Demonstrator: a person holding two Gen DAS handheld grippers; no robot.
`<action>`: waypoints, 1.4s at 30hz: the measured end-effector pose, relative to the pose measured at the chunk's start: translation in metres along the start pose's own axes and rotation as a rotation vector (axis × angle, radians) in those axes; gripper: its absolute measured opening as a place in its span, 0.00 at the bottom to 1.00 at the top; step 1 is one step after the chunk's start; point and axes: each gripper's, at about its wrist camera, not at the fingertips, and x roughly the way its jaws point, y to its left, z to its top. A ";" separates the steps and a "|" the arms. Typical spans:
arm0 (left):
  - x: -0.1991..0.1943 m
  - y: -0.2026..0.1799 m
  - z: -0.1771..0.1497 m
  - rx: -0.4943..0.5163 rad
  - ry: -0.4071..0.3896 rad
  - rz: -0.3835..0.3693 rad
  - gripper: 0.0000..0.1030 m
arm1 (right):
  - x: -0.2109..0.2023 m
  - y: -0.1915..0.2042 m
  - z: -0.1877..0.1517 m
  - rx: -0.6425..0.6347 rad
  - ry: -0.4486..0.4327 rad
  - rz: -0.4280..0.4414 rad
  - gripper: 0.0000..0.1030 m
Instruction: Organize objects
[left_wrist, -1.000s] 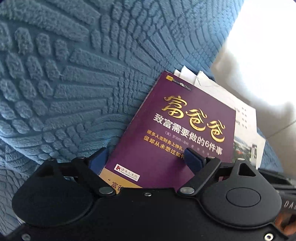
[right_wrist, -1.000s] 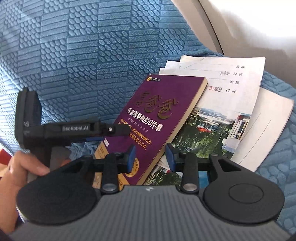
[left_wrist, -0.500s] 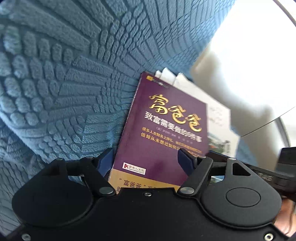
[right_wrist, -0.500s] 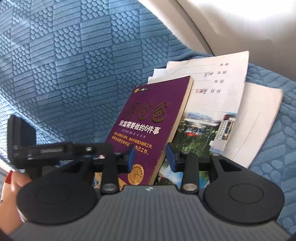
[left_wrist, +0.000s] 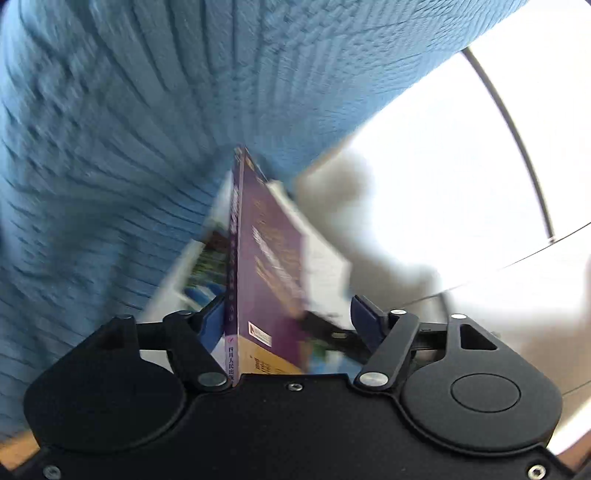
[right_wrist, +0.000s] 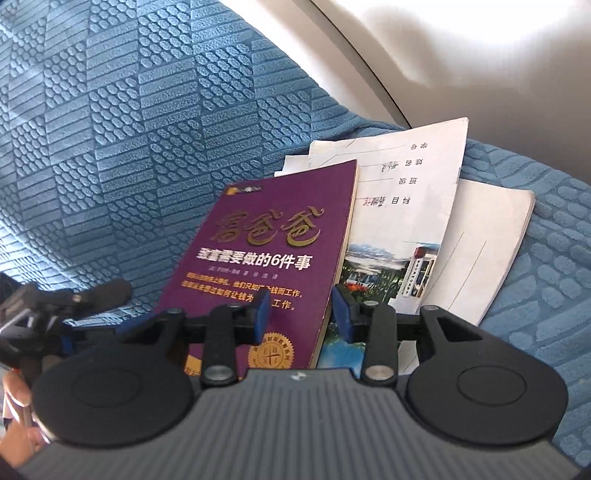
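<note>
Book (right_wrist: 273, 254) lay on papers (right_wrist: 417, 206). I kept both grippers spread, left gripper (left_wrist: 284, 317) straddling its spine to grab; right gripper (right_wrist: 301, 314) held nothing.

Blue textured sofa (right_wrist: 155, 122), papers (right_wrist: 476, 236) on it, purple book (right_wrist: 273, 258) atop

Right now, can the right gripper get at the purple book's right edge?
Probably yes. The right gripper is open with the purple book's right edge between its fingers; only the booklet lies beneath.
</note>
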 end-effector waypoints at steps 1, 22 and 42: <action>0.004 -0.003 -0.001 -0.001 0.007 -0.004 0.65 | 0.000 -0.002 0.000 0.010 -0.002 0.005 0.39; 0.042 -0.070 -0.019 -0.043 0.049 0.236 0.11 | -0.027 -0.040 0.005 0.396 0.031 0.121 0.48; 0.044 -0.100 -0.027 -0.121 -0.041 0.341 0.09 | -0.094 -0.041 -0.067 0.820 0.107 0.411 0.74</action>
